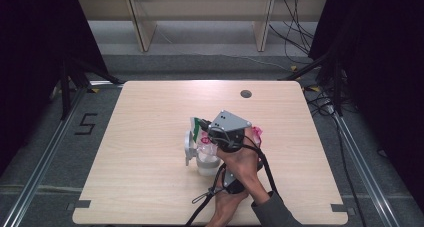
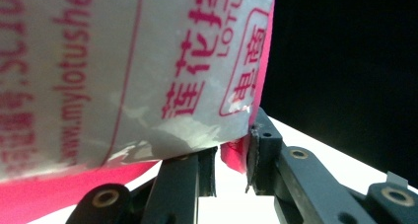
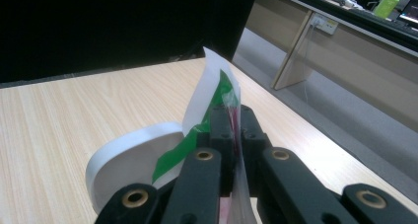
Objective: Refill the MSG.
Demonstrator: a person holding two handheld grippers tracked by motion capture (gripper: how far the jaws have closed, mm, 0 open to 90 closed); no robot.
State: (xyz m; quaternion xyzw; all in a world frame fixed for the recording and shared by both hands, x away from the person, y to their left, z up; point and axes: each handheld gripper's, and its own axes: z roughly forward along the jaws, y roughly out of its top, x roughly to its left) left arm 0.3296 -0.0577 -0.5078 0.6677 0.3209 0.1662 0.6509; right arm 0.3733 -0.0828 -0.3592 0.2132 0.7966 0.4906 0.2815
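A: Where does the right gripper (image 3: 235,123) stand?

B: Its two black jaws are pressed together on the thin edge of a plastic bag (image 3: 217,93), a white and green flap that rises straight above the tips in the right gripper view. In the high view the grey plate on top of that gripper (image 1: 229,121) sits over the middle of the desk (image 1: 150,112), with the person's hand (image 1: 245,162) behind it.

A: And the left gripper (image 2: 231,157)?

B: In the left gripper view its jaws stand a little apart, and the lower corner of a bag (image 2: 138,71), white with a pink border and red lettering, sits between them. The right jaw's pad lies against the pink edge; the left pad appears to touch the film too, though the bag is so close to the lens that the contact is hard to read. It looks like a pinch on the bag.

A: Is it one bag or two?

B: That cannot be told from these views. In the high view the pink part (image 1: 257,133) shows just right of the grey plate and the green part just left of it.

A: What else is near?

B: A white roll of tape (image 3: 130,167) lies on the desk just beside the right gripper, below the flap. A clear cup (image 1: 207,159) stands on the desk next to it, under the hands.
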